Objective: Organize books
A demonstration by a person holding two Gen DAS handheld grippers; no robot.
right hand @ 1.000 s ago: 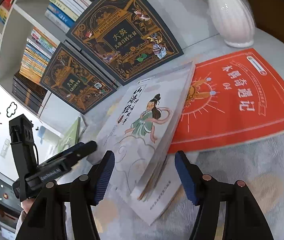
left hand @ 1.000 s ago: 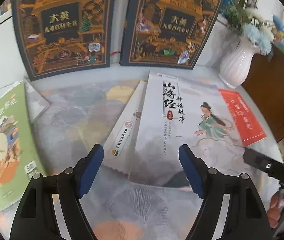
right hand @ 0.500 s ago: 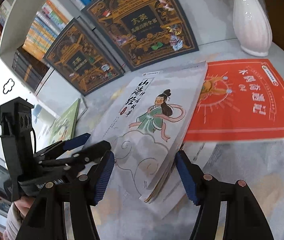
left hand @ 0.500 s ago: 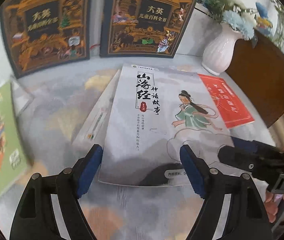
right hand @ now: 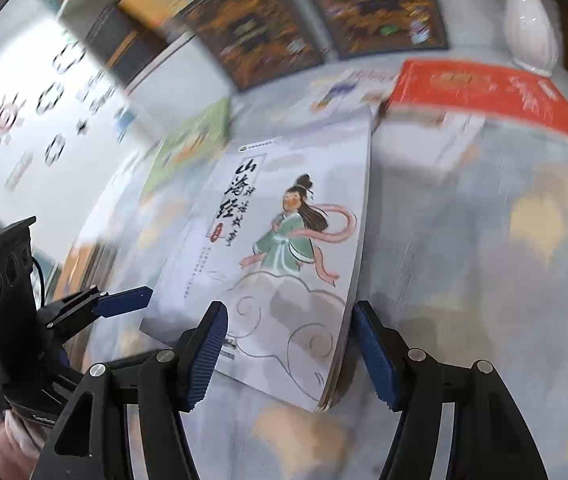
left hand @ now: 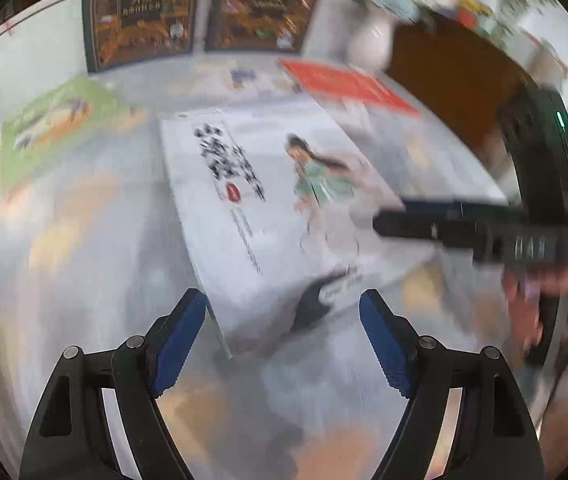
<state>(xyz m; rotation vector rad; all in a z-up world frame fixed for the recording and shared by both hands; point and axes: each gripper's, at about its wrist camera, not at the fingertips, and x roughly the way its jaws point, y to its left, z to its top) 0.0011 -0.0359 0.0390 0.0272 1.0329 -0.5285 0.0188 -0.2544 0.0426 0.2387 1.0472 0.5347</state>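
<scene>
The left gripper point(left hand: 282, 330) had its jaws standing well apart, gripping nothing; the near corner of the pale book point(left hand: 280, 216) lay just ahead of them on the tabletop point(left hand: 84, 248), close to the left blue pad. The right gripper point(right hand: 289, 350) likewise held its jaws wide and empty, the lower edge of the same pale book point(right hand: 284, 248) lying between and beyond the pads, with no pad pressing on it as far as could be seen.

Only the left wrist view showed the right gripper from outside, reaching in from the right edge with a hand point(left hand: 539, 300) below it. Only the right wrist view showed the left gripper at the lower left, and a white wall with sun and cloud stickers point(right hand: 24, 116) at the upper left.

Both views were smeared by motion. The dark ornate books point(left hand: 140, 12) propped at the top, the green book point(left hand: 56, 128), the red book point(right hand: 495, 96) and the white vase point(right hand: 529, 28) showed as blurred shapes; the vase was cut off at the top.

The pale book lay flat, cover up: a white-grey cover with black brush characters, a small red seal, and a figure in a green robe with a pink sash above grey clouds.
</scene>
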